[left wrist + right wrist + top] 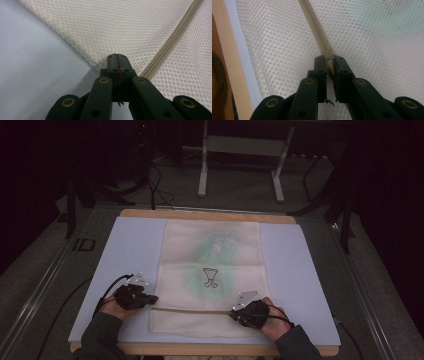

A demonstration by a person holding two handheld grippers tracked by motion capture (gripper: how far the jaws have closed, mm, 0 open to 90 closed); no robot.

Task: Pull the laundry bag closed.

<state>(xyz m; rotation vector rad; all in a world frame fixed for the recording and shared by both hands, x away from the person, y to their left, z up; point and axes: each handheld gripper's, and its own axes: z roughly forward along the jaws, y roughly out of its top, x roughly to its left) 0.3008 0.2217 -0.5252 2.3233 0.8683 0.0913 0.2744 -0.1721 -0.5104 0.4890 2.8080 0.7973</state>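
- High view: a wooden table (200, 213) carries a pale lavender mat (132, 250), and a cream mesh laundry bag (210, 270) lies flat along the middle of the mat. Something green with a small dark-outlined figure shows faintly through the mesh. Around the table the room is dark, with grey carpet, loose cables and a white metal frame (240, 150) standing behind.
- High view: a zipper (192, 309) runs across the bag near its front end. The left hand-held gripper (152, 299) meets the bag at its left edge, where the zipper line ends; the right hand-held gripper (234, 315) sits on the zipper line nearer the bag's right side. Both sleeves enter from the bottom edge.
- Left gripper view: the left hand-held gripper (117, 56) has its jaws pressed together, pinching the mesh edge of the bag (120, 25) right where it borders the mat (37, 65). The zipper (172, 40) runs diagonally just beside the jaws, without touching them.
- Right gripper view: the right hand-held gripper (330, 58) pinches the zipper (315, 25) itself, a beige piece sitting between the jaw tips. The honeycomb weave is plain here, a green tint shows through the mesh at upper right, and the mat strip and wooden table edge (229, 62) run down the left.
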